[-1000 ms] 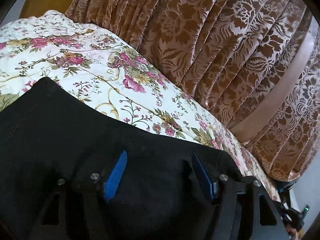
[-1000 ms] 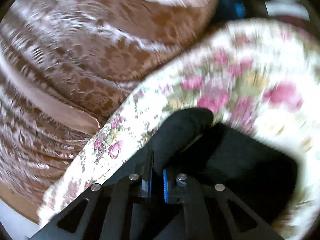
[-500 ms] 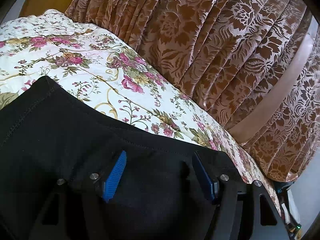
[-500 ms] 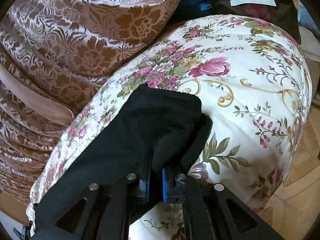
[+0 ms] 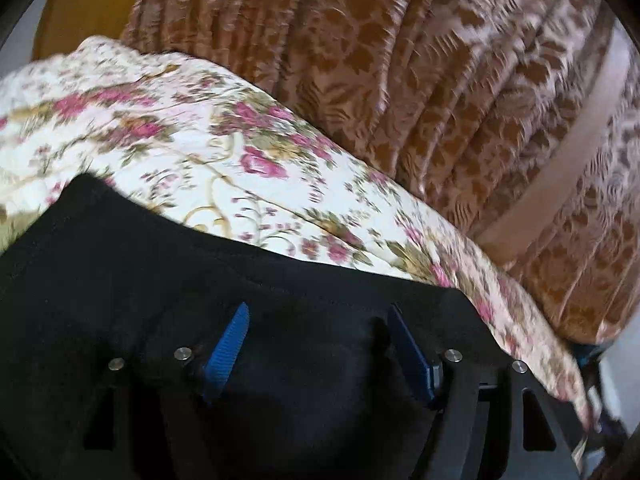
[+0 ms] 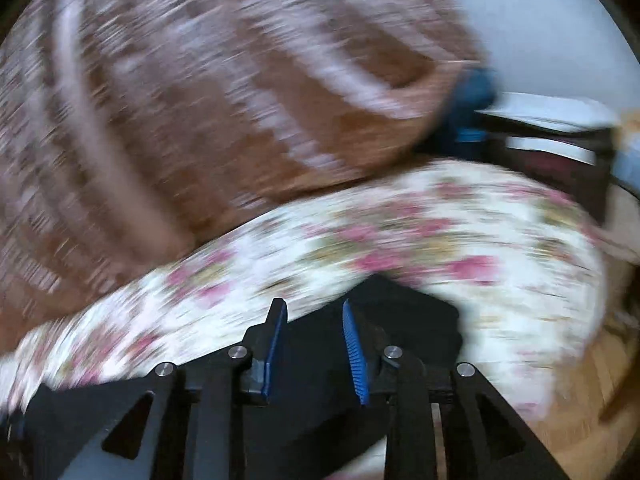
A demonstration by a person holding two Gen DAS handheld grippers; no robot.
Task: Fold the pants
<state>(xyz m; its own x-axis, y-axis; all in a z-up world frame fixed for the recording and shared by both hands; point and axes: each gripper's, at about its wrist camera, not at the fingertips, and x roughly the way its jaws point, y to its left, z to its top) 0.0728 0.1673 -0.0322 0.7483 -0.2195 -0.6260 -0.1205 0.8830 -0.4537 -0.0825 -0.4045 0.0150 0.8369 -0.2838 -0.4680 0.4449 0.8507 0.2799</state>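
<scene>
Brown patterned curtains (image 5: 460,92) fill the upper frame above a floral bedspread (image 5: 208,152). Black pants (image 5: 168,280) lie across the lower frame on the bedspread. The right gripper (image 6: 314,322), pinching the pants half a second ago, now has its jaws spread. The left gripper (image 5: 318,338) remains spread over the pants.

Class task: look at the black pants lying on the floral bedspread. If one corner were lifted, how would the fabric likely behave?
The black pants would probably droop, not hold shape: they follow the floral bedspread's curves. They seem light and thin, lying flat. They likely won't slide far on the soft cloth.
</scene>
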